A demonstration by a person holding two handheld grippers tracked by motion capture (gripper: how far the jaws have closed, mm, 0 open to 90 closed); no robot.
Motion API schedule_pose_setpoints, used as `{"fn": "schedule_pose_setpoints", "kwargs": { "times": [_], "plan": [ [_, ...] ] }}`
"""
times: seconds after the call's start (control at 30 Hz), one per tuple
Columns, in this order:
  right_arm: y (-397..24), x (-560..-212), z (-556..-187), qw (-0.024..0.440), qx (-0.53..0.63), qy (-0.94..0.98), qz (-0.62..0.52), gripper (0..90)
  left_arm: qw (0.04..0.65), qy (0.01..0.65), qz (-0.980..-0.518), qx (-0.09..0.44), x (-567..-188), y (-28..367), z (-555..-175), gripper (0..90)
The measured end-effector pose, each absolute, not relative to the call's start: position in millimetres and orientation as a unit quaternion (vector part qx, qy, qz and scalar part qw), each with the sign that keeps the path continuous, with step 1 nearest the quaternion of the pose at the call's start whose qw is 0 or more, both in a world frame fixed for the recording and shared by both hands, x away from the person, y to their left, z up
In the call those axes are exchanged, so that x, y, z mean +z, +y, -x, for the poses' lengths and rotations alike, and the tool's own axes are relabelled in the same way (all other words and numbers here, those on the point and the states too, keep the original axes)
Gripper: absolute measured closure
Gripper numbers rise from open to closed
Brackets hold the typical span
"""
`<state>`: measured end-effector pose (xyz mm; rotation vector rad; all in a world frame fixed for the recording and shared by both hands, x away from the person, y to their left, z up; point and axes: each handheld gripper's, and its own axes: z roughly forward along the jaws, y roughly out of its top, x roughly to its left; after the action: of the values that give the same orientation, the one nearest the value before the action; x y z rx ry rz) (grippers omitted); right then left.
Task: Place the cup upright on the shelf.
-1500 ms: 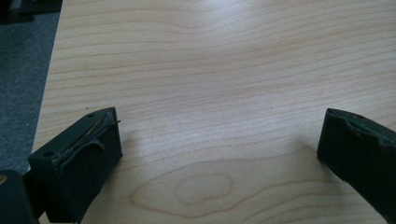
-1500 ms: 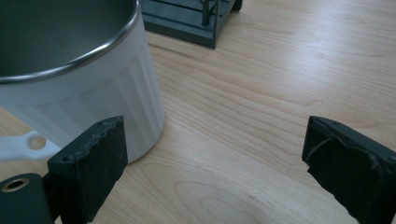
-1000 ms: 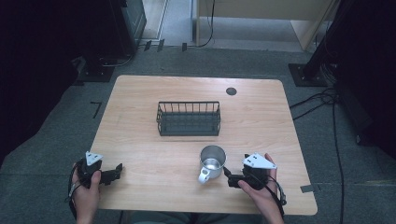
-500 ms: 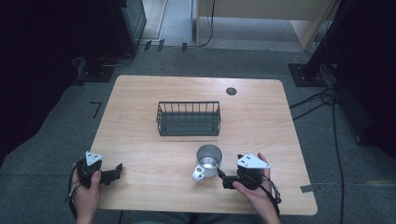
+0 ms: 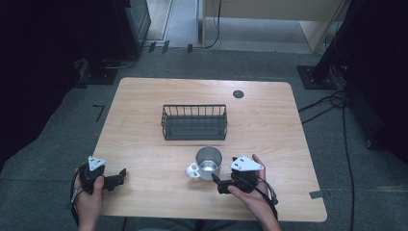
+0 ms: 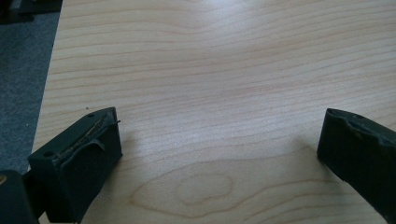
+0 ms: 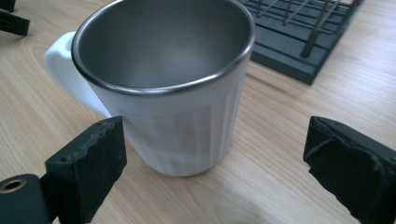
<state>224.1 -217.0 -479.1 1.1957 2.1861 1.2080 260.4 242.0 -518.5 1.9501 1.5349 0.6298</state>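
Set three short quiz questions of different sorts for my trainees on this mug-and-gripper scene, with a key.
1. True or false: the right gripper is already shut on the mug.
2. Which way does the mug's handle point in the high view: A toward the wire basket, B toward the person's left, C toward the table's right edge?
3. Fill in: the left gripper hangs over bare ____ with its jaws open.

Key: 1 false, its jaws stand open and the mug sits ahead of the gap, nearer one jaw. 2 B. 3 table.
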Motion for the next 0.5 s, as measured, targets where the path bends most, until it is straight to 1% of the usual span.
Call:
{"fn": "schedule_pose_setpoints", "kwargs": {
  "times": [0.5],
  "plan": [
    [-188.4, -476.6, -240.3, 0.171, 0.444, 0.784, -0.399, 1.8, 0.286, 0.574, -0.730, 0.236, -518.5, 242.0, -260.4, 0.0]
  ]
}}
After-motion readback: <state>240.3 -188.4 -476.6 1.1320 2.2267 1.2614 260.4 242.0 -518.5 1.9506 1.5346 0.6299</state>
